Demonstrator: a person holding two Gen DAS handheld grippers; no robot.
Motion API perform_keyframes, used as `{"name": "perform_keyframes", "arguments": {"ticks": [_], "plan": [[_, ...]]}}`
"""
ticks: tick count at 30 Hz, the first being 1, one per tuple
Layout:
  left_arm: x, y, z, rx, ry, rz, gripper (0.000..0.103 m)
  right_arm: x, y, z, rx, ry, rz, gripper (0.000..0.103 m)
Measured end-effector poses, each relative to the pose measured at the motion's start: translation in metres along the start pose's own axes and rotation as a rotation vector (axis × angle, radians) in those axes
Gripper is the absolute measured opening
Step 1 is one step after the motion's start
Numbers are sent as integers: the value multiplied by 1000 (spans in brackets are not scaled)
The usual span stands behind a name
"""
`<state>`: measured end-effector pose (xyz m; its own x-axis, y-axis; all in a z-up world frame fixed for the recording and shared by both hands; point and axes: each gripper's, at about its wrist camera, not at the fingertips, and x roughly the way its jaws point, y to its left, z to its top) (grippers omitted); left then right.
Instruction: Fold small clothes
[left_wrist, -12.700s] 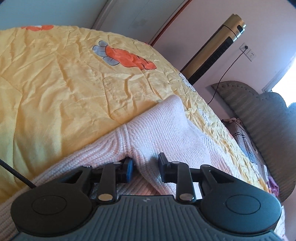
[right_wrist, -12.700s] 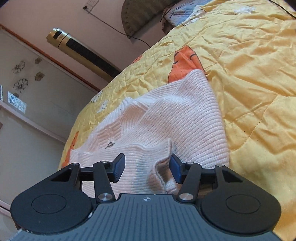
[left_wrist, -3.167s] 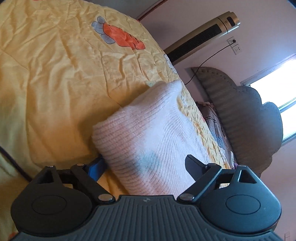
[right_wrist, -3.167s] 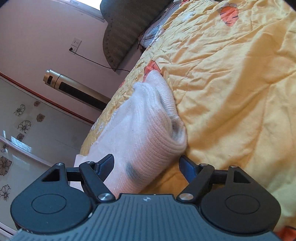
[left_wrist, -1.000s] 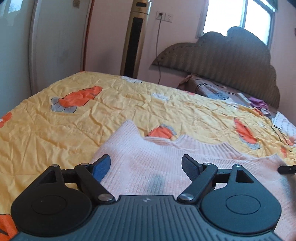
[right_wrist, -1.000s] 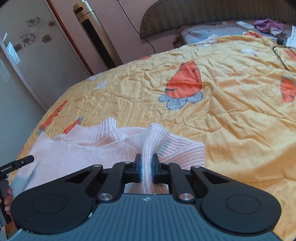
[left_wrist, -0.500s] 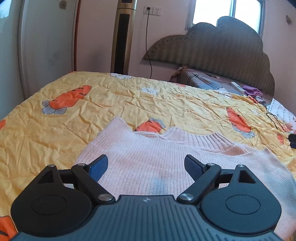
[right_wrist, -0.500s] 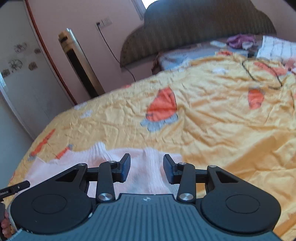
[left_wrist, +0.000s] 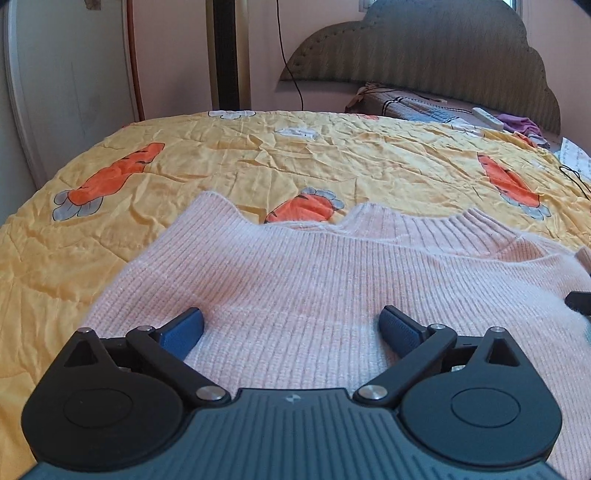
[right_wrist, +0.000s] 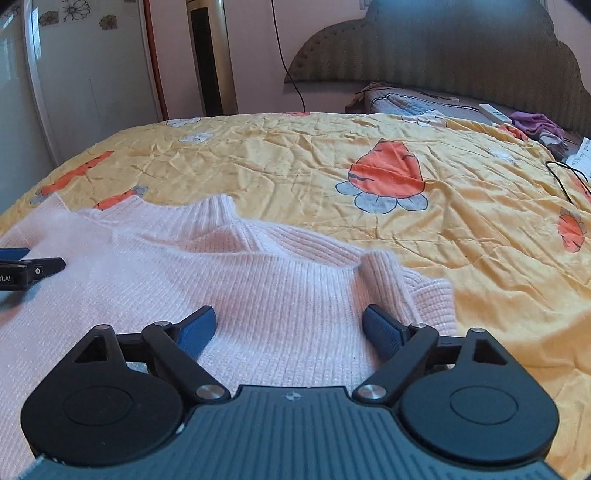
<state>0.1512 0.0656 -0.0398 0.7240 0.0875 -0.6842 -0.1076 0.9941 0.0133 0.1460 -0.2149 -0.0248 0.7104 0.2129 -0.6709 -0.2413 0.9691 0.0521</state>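
The pink sweater (left_wrist: 332, 288) lies flat on the bed (left_wrist: 229, 173), long axis running left-right. Both the left gripper (left_wrist: 291, 325) and right gripper (right_wrist: 290, 325) hover over it, fingers spread, grasping nothing.

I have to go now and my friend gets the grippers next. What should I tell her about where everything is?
Left gripper: open, holding nothing, low over the pink sweater.
Right gripper: open, holding nothing, over the sweater's right part.
The sweater lies on the yellow carrot quilt, collar toward the headboard. It is folded over itself, with a bunched fold at its right edge.
Done: some folding.
Left: probably smooth that bunched edge and fold again into a neat bundle.
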Motion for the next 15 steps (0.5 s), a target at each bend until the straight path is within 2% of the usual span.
{"name": "perform_keyframes", "arguments": {"ticks": [2,4,6,8,9,11,13,15], "plan": [[-11,-1,2,-2,1,15,102,-1,-1,2,15,2,13,90],[-26,-1,-2,-17,-2,27,102,-16,-2,5,56,-20,-17,80],[-43,0,-7,-31,-3,25,103,-43,0,5,100,-82,-45,85],[-53,2,-13,-48,5,19,103,-70,4,-1,85,-155,17,94],[-54,3,-16,-54,11,14,103,-77,7,-5,71,-165,33,97],[-52,2,-21,-42,8,20,103,-77,13,-11,28,-129,32,97],[-48,3,-24,-45,2,15,103,-64,14,-17,5,-75,-17,96],[-45,4,-26,-51,-9,7,103,-46,9,-26,19,-21,-50,100]]}}
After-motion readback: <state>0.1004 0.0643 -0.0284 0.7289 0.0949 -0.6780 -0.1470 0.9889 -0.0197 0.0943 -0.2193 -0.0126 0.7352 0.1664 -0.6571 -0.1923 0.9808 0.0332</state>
